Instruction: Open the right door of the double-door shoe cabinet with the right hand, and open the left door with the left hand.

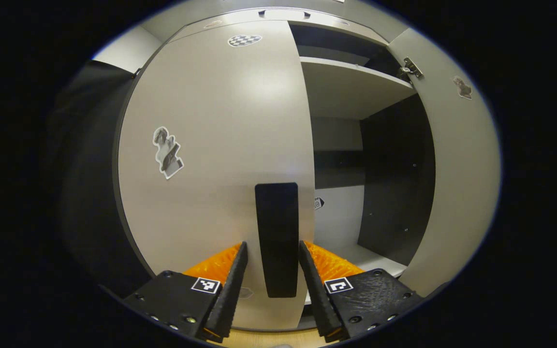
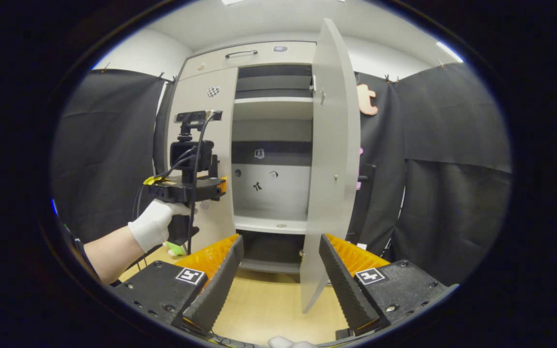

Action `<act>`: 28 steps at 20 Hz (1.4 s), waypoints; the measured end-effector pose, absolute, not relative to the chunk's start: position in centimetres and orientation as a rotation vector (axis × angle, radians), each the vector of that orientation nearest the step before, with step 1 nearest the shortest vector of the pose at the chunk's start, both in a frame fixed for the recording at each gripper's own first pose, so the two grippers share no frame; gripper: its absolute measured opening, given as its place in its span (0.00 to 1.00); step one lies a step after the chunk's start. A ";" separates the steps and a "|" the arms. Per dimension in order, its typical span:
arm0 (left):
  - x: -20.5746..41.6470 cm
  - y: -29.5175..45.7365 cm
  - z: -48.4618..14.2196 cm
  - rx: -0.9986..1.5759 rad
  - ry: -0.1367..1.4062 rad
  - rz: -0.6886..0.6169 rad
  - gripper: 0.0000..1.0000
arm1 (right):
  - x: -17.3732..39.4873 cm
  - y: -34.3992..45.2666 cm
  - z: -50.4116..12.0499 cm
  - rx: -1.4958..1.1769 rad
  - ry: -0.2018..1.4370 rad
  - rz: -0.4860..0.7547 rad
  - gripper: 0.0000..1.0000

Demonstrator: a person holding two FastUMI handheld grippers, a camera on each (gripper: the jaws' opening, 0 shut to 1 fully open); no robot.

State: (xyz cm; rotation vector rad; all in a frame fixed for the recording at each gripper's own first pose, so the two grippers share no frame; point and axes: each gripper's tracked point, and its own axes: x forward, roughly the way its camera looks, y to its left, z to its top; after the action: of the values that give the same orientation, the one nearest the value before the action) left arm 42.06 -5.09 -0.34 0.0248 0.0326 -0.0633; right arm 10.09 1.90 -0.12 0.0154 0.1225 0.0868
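With the right door (image 2: 329,159) of the shoe cabinet (image 2: 259,55) already swung wide and standing edge-on in the right gripper view, the remaining step is judged to be the left door (image 1: 215,145), which lies closed and flush with the cabinet front. In the left gripper view, the left gripper (image 1: 272,261) is presented to the dark vertical handle (image 1: 277,237) at the free edge of that door. Its fingers are open and straddle the handle, one on each side; whether either finger touches it cannot be told. The right gripper (image 2: 281,263) hangs back from the cabinet with its fingers open and empty, and the right door's lower edge appears between them but farther off. A gloved hand (image 2: 155,222) holds the left gripper close to the left door.

Risks from this position:
- If the fingers close before the handle sits deep enough between them, the grip is likely to slip off during the pull.
- A straight pull, not following the hinge arc, may twist the handle out of the fingers.
- Stickers (image 1: 167,152) on the door face are no grip points.
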 end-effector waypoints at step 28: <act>33.0 -1.5 -0.4 0.003 0.041 -0.106 0.05 | 3.3 4.4 -1.0 0.016 0.108 0.177 0.96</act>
State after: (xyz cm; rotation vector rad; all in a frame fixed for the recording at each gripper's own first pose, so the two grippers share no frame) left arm 33.01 -1.49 -0.39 0.0032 0.0412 -0.1064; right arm 3.29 4.41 -1.01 0.0157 0.1083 0.1773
